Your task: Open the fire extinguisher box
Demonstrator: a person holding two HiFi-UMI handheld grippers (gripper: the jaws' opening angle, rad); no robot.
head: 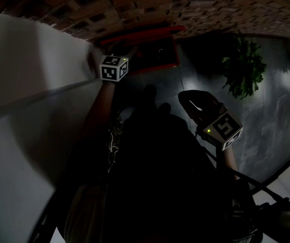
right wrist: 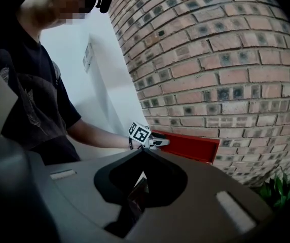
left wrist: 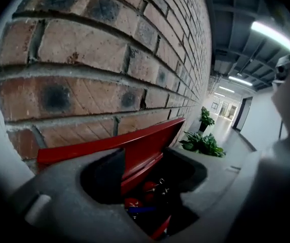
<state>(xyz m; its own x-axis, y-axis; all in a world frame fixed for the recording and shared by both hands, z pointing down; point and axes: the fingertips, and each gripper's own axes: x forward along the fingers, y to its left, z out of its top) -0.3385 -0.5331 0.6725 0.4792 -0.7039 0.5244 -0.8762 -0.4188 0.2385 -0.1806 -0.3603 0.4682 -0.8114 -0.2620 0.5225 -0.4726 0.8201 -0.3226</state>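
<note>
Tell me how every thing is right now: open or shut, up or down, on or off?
Fire extinguisher box: open.
Lid: up, close to the brick wall.
Extinguishers: inside the box, uncovered.
Left gripper: jaws apart near the lid's edge, gripping nothing.
Right gripper: jaws together, empty.
Ceiling lights: on.

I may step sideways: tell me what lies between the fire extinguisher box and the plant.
Head view: only bare floor between fire extinguisher box and plant.
</note>
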